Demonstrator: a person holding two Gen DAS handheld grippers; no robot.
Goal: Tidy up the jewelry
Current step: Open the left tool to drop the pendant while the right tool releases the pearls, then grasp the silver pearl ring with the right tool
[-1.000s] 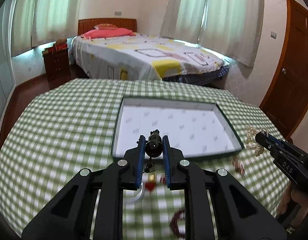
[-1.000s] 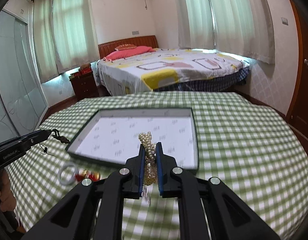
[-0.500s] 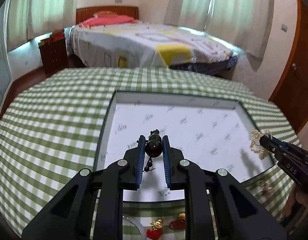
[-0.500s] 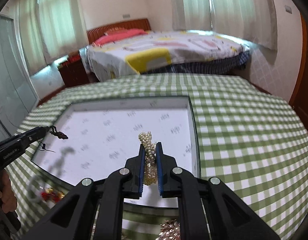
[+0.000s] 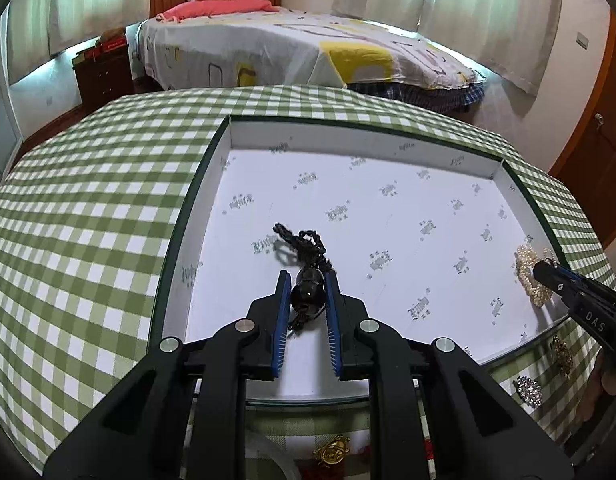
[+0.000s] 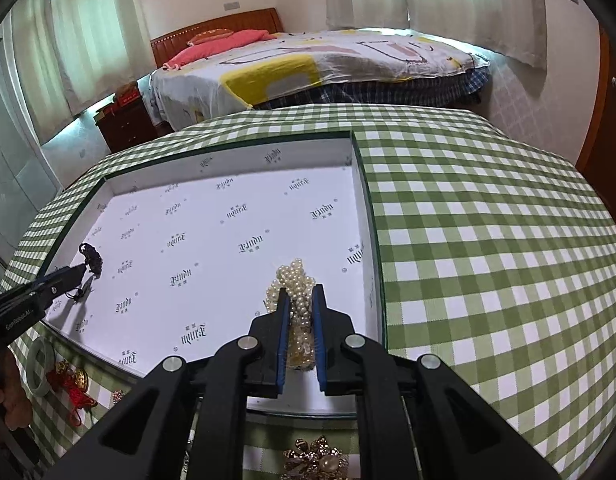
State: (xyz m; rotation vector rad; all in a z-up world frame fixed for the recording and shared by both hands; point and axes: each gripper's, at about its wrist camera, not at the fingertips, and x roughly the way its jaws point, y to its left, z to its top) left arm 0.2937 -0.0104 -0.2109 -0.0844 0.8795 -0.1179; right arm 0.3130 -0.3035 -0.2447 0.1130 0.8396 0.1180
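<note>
I am seeing the left hand-held gripper (image 5: 306, 294) sitting over the near left part of the white box (image 5: 228, 140) on the green-checked worktop (image 5: 88, 200). Its jaws are standing slightly apart around the dark bead pendant (image 5: 308, 290), whose black cord (image 5: 302, 242) is lying on the box floor; I cannot tell whether the pads are gripping it. The right hand-held gripper (image 6: 300, 312) is clamping the pearl bracelet (image 6: 294, 284) over the box near its right wall. Other jewelry is lying along the worktop's near edge: a jade bangle (image 6: 42, 364), a gold charm (image 5: 332, 446), a rhinestone brooch (image 5: 530, 390).
</note>
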